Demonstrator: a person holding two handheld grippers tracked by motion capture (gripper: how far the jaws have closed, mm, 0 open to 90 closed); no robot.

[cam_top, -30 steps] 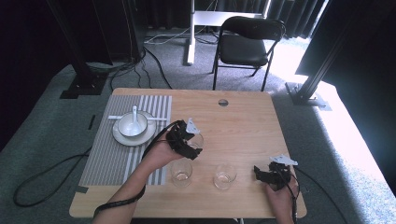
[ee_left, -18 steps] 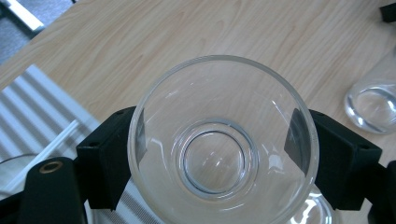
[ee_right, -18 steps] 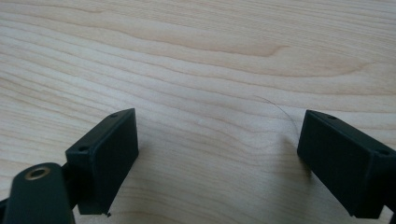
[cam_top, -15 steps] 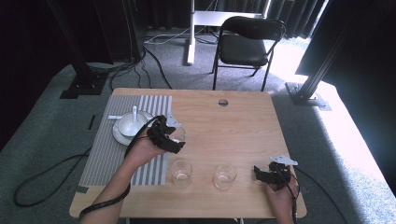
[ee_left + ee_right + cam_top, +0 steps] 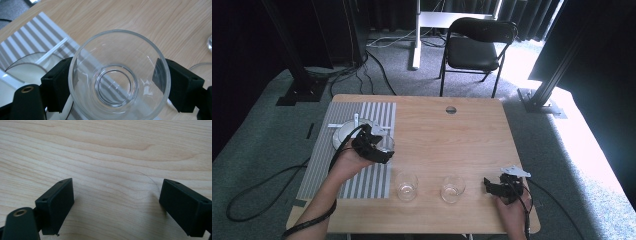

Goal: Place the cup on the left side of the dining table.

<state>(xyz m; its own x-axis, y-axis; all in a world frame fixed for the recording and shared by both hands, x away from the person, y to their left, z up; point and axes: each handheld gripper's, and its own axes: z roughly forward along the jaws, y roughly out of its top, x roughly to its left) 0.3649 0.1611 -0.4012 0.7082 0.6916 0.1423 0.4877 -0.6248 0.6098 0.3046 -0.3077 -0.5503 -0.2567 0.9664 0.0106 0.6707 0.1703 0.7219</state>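
My left gripper (image 5: 384, 150) is shut on a clear drinking glass (image 5: 117, 75) and holds it just above the right edge of the grey striped placemat (image 5: 319, 170), beside a white plate (image 5: 343, 135). Both black jaws press the glass's sides, and I look straight down into its mouth. Two more clear glasses (image 5: 406, 185) (image 5: 453, 188) stand on the wooden table (image 5: 452, 135) near its front edge. At the front right corner my right gripper (image 5: 488, 185) lies low over bare wood, open, with nothing between its jaws.
The white plate (image 5: 23, 72) carries a small white bowl with a spoon handle sticking out. A round grommet hole (image 5: 451, 109) sits near the table's far edge. A black folding chair (image 5: 475, 47) stands beyond the table.
My left gripper has carried the glass from the table's middle, near the two standing glasses, leftward to the placemat's edge by the plate. The right gripper has stayed put.
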